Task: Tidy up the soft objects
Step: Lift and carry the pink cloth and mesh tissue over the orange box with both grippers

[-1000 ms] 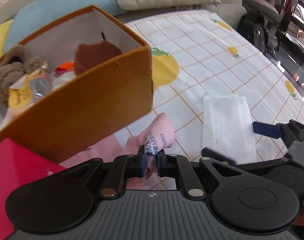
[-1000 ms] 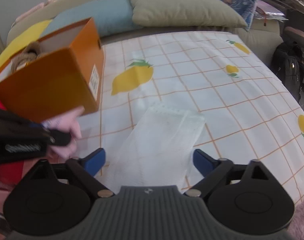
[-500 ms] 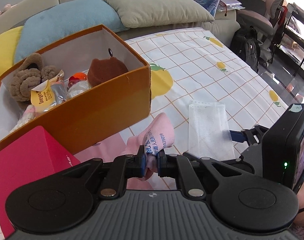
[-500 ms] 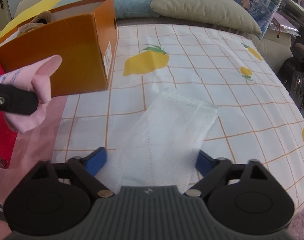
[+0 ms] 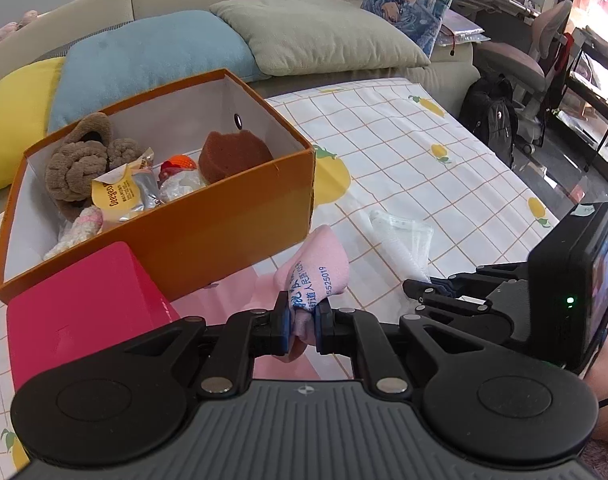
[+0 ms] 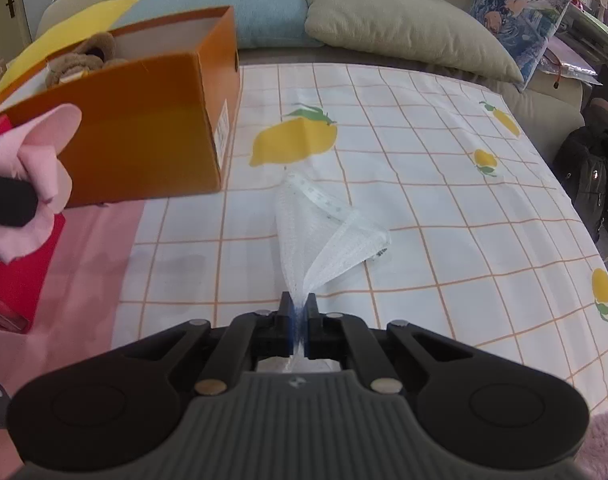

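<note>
The left gripper (image 5: 303, 317) is pinching a pink cloth (image 5: 315, 273) with blue printed characters; the cloth bulges up between the blue pads and is lifted above the lemon-print tablecloth (image 5: 404, 152), just in front of the near right corner of the orange cardboard box (image 5: 208, 232). The right gripper (image 6: 299, 317) has its jaws pressed together on one end of a white mesh cloth (image 6: 324, 236); this end is gathered into a narrow fold, and the far part of the cloth fans out and lies on the tablecloth, about in the middle of it, to the right of the box. The open box stands at the far left side of the tablecloth and holds a brown knotted plush (image 5: 78, 160), a yellow snack packet (image 5: 118, 194), a brown sponge-like piece (image 5: 234, 154) and other small soft things. A red box (image 5: 80, 304) stands just beside its near wall. Behind the tablecloth lie a blue cushion (image 5: 144, 56), a grey-green pillow (image 5: 316, 32) and a yellow cushion (image 5: 12, 120).
</note>
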